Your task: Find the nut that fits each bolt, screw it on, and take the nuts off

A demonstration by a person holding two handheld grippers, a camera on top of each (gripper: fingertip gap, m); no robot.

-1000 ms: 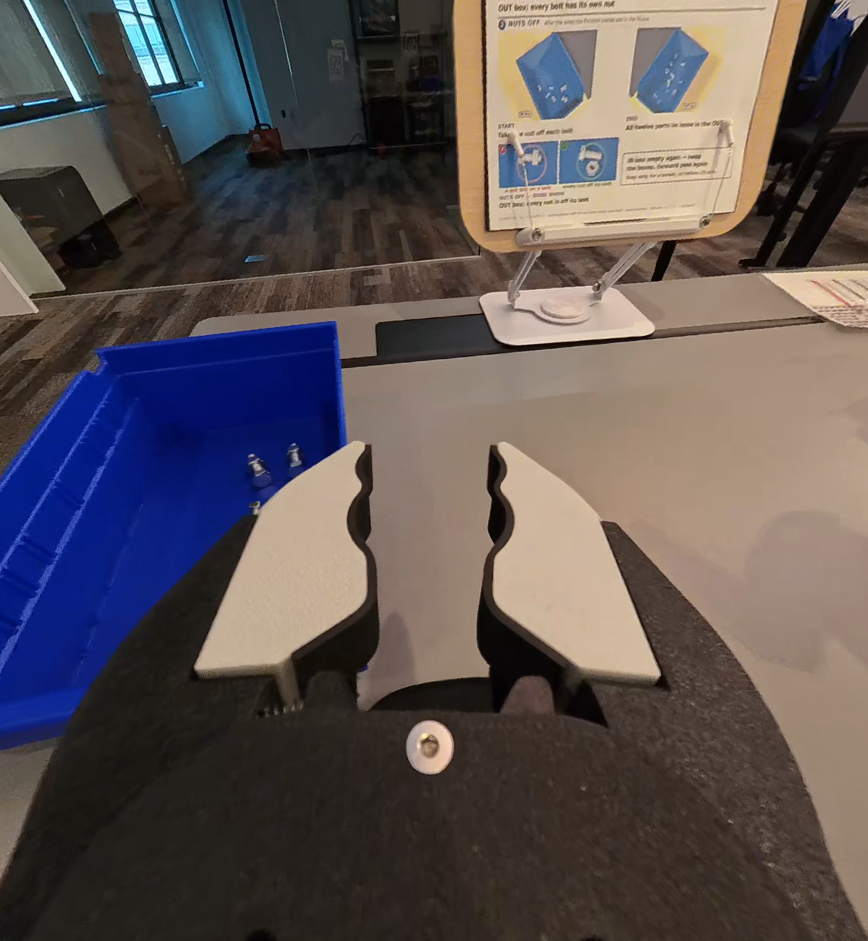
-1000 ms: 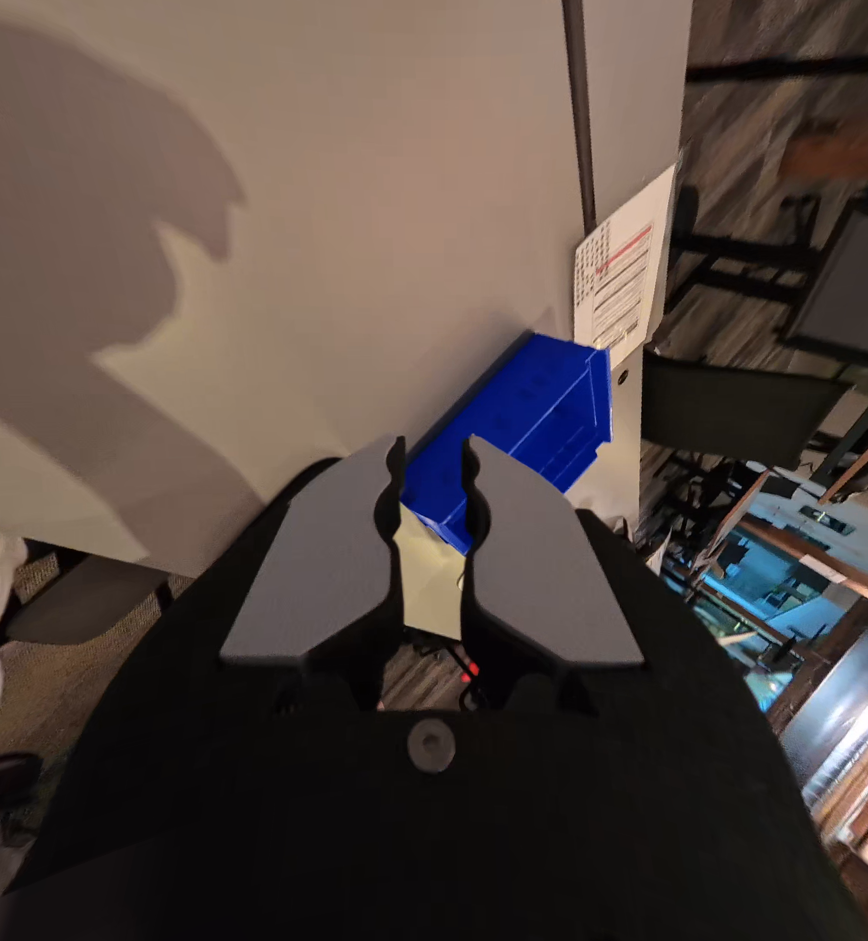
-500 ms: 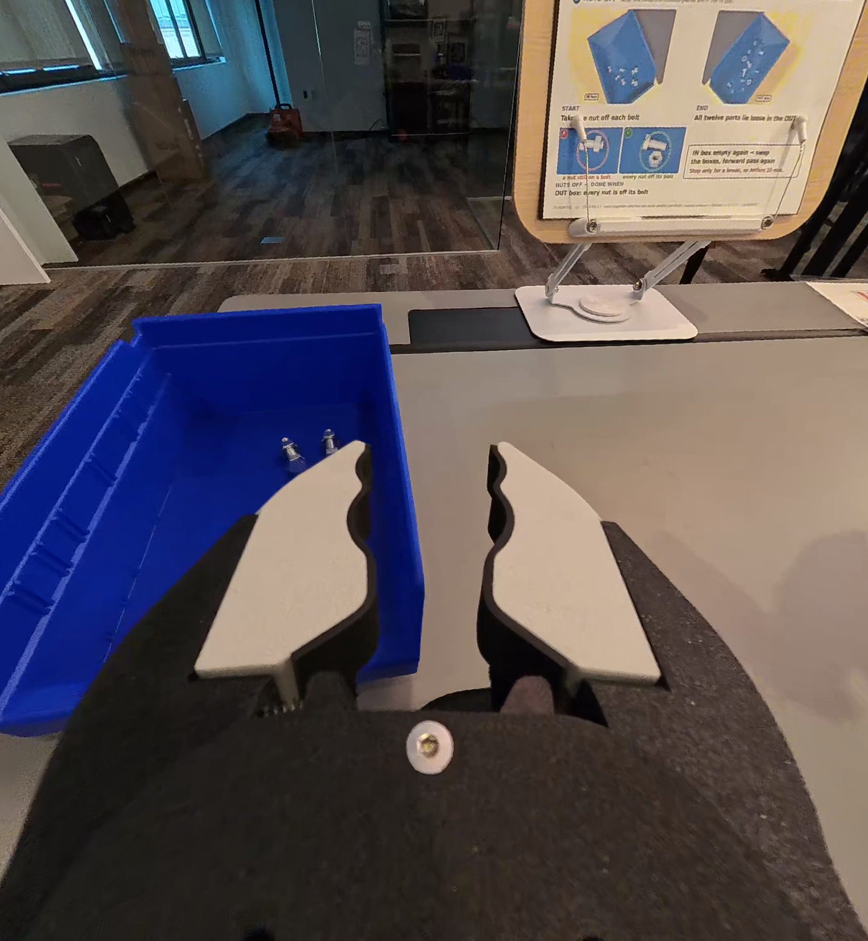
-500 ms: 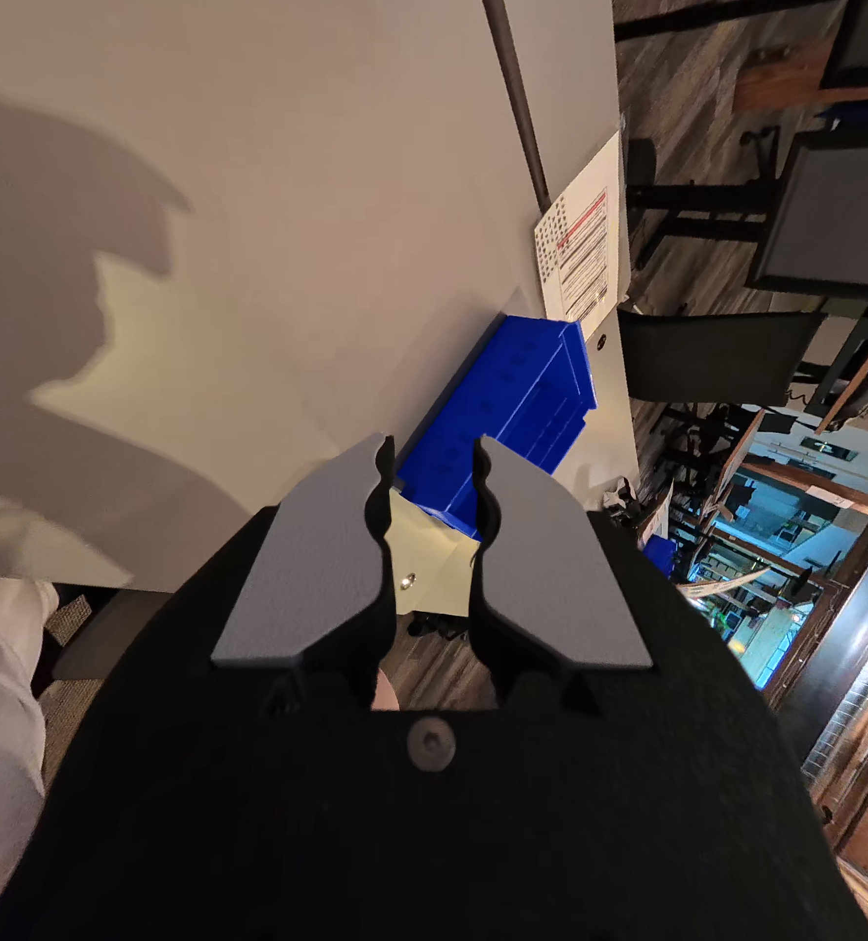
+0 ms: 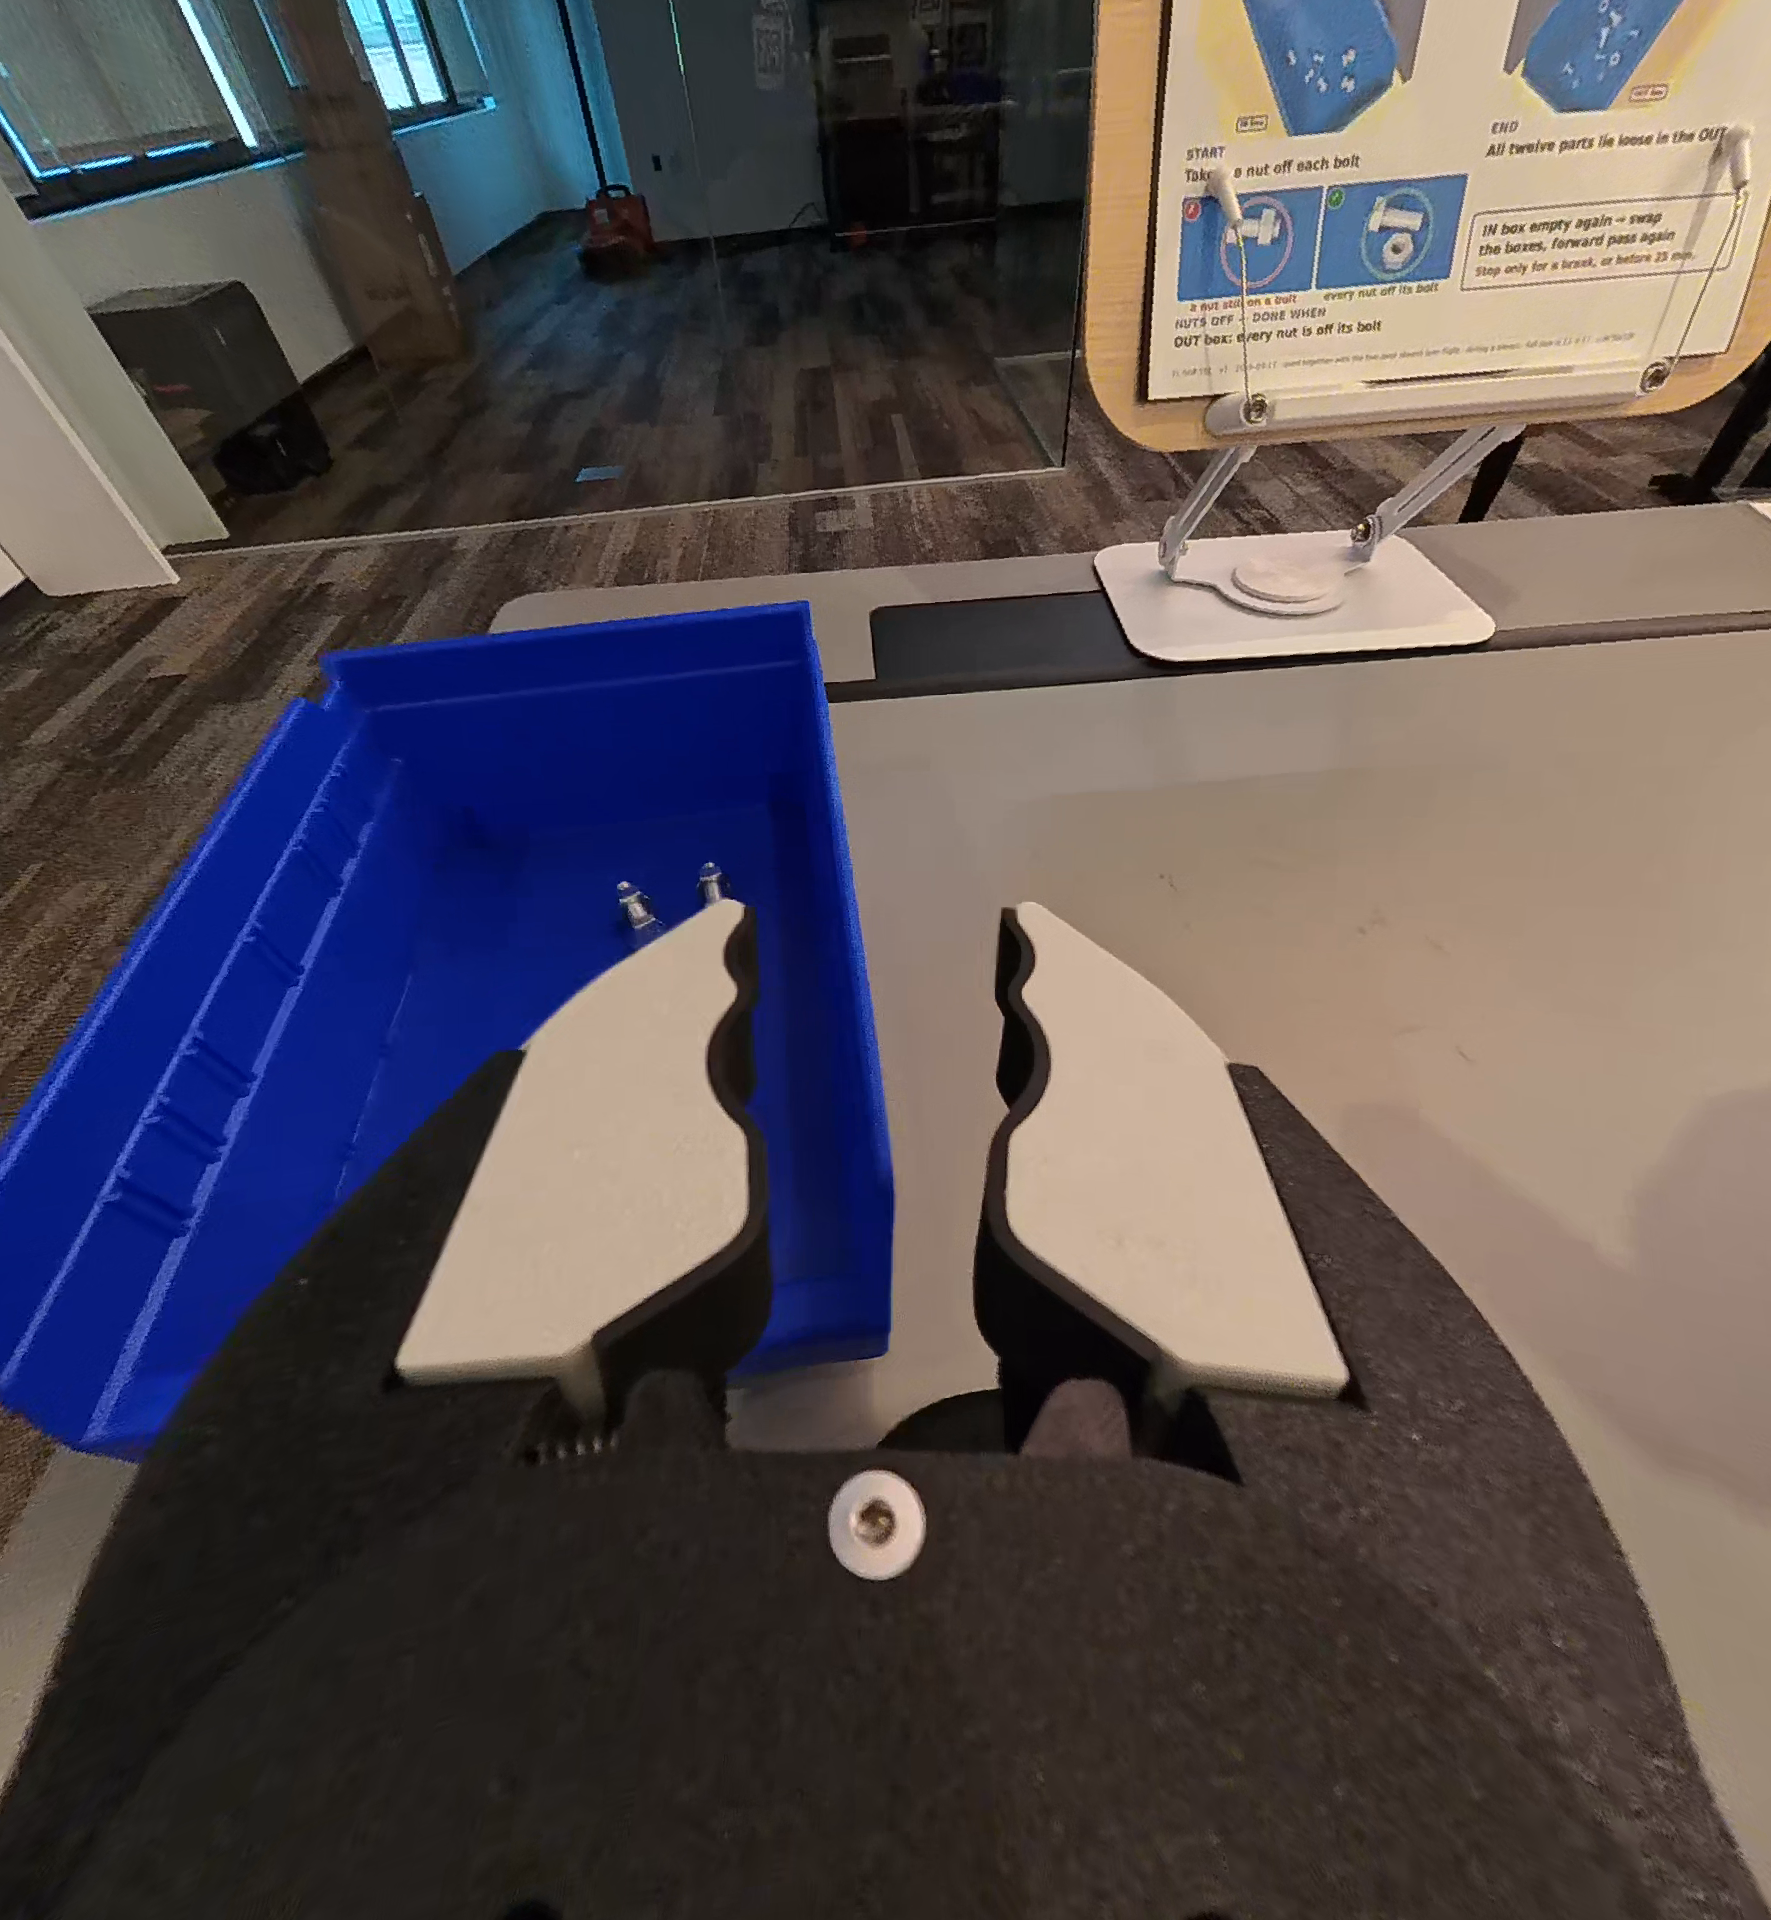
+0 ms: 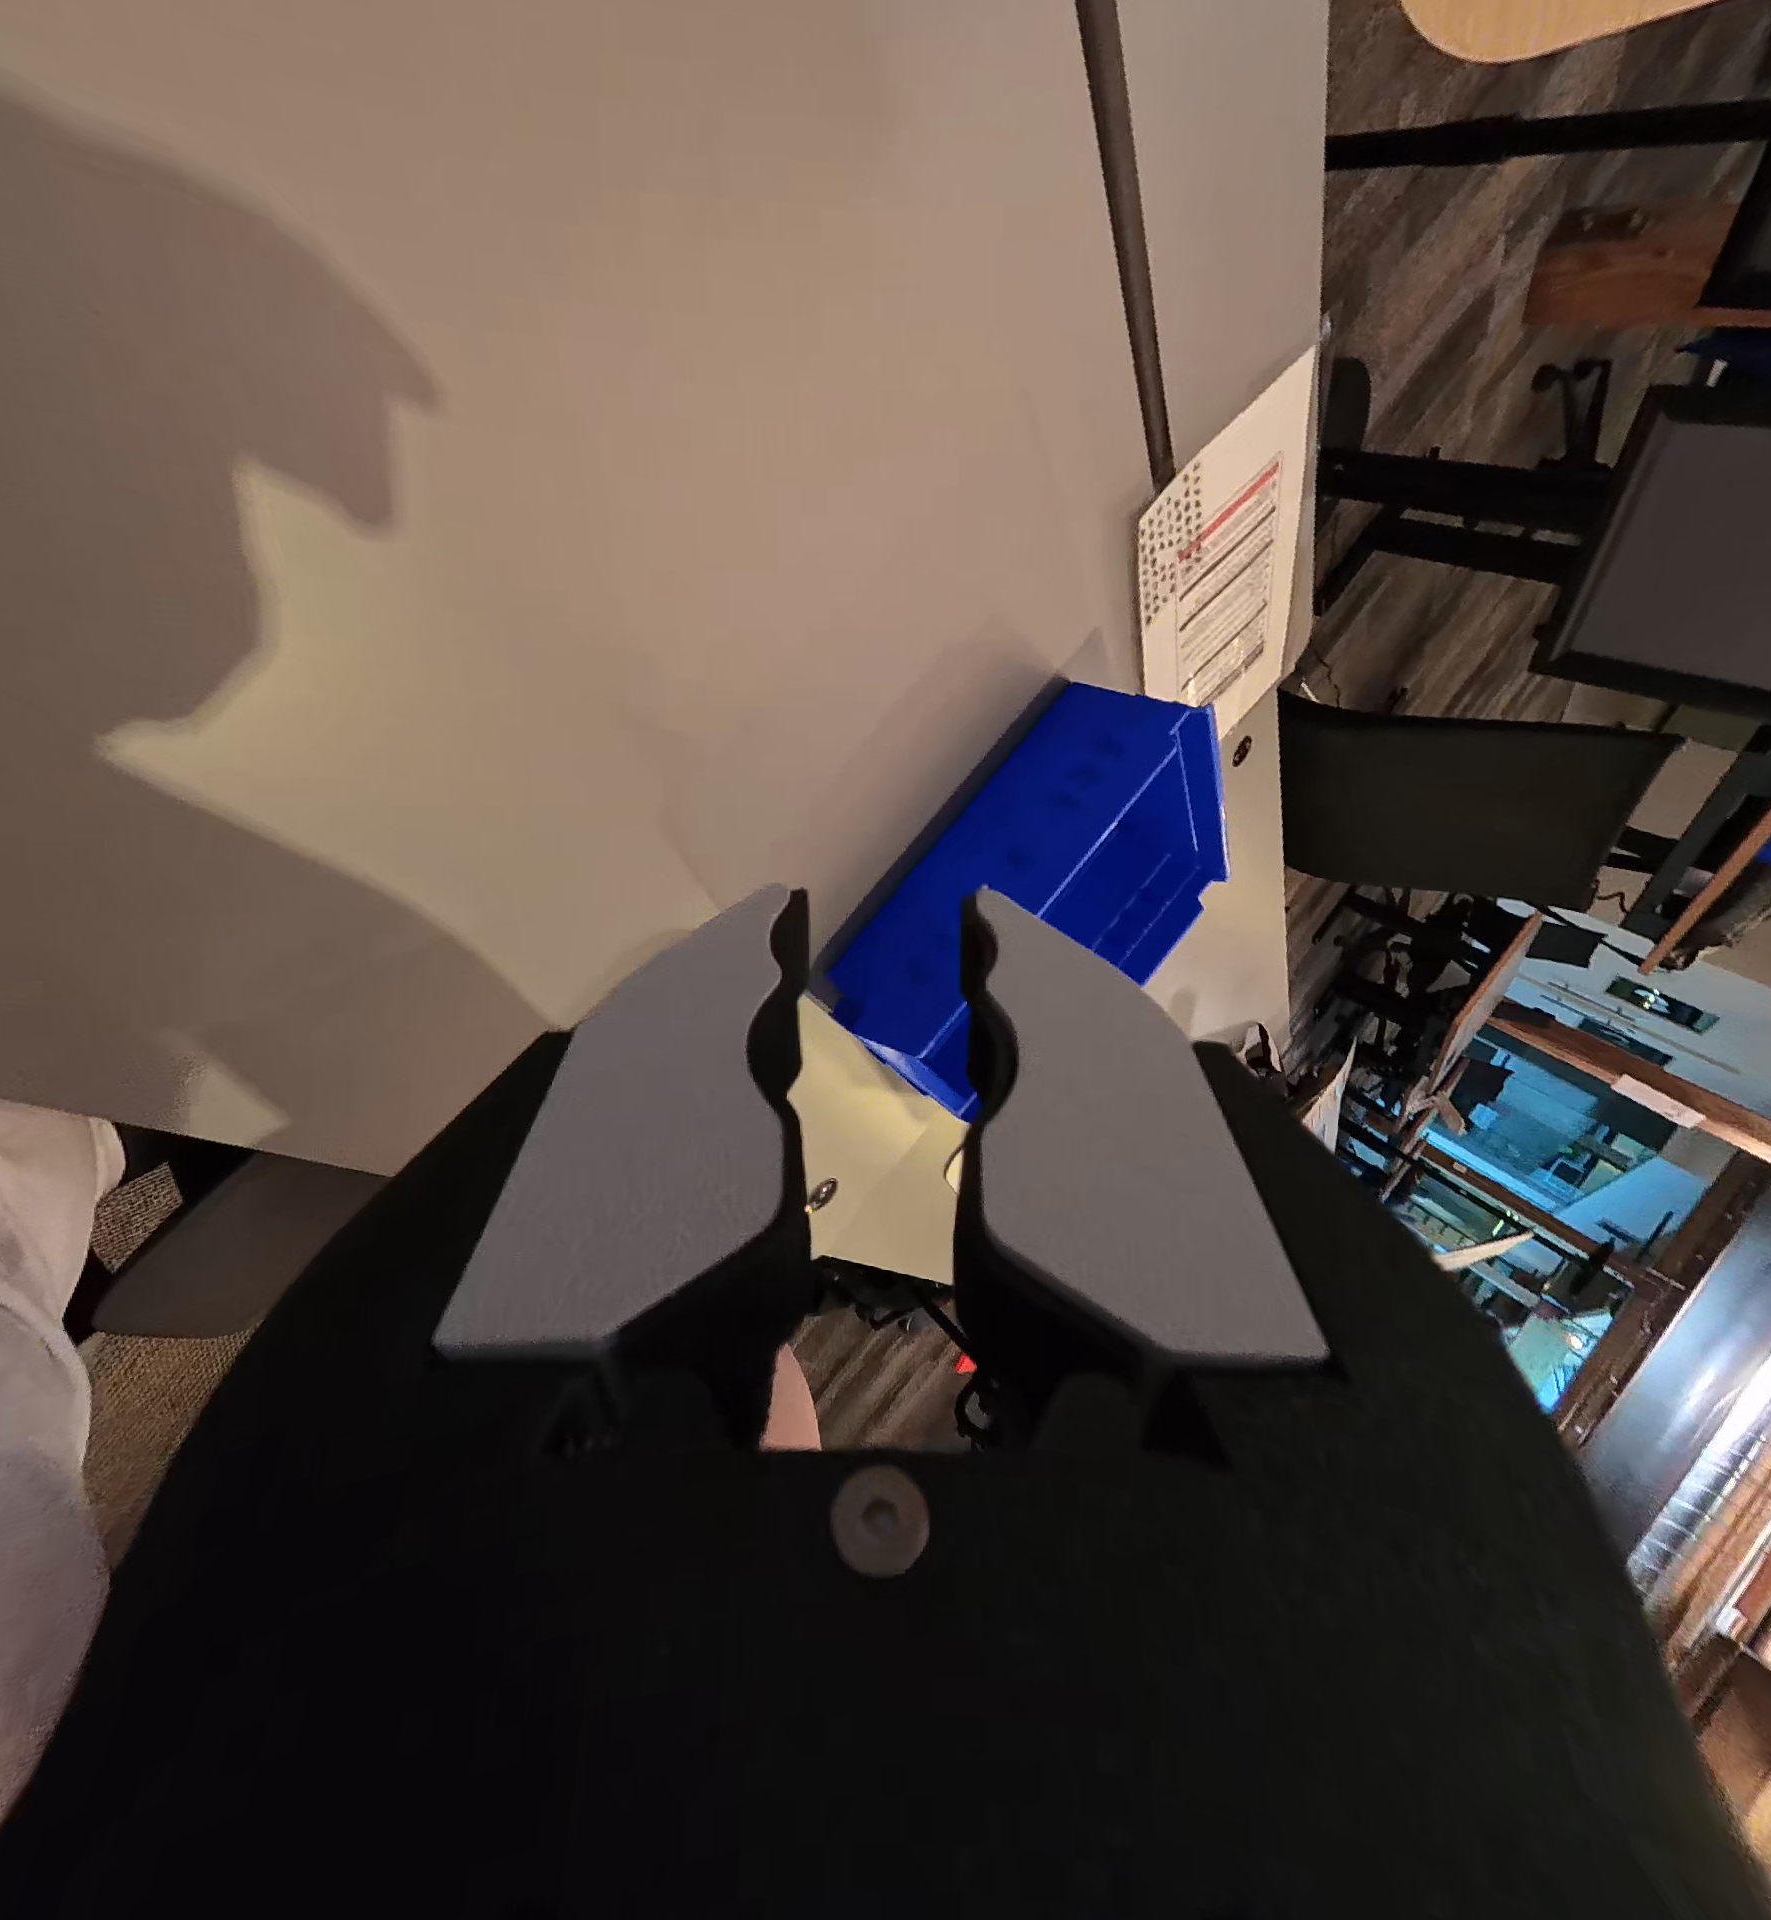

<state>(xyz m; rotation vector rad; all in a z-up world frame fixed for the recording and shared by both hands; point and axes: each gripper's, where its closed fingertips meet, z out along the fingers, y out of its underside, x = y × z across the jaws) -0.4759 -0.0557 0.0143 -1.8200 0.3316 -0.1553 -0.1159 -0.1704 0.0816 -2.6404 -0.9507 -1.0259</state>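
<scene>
Left gripper (image 5: pixel 870 914), right gripper (image 6: pixel 886 904): jaws apart, empty; printed instruction sheet (image 5: pixel 1432 187) beyond blue bin (image 5: pixel 569 727).

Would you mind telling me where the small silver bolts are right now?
In the left wrist view, two small silver bolts lie inside the blue plastic bin, just beyond the open left gripper's left fingertip.
</scene>
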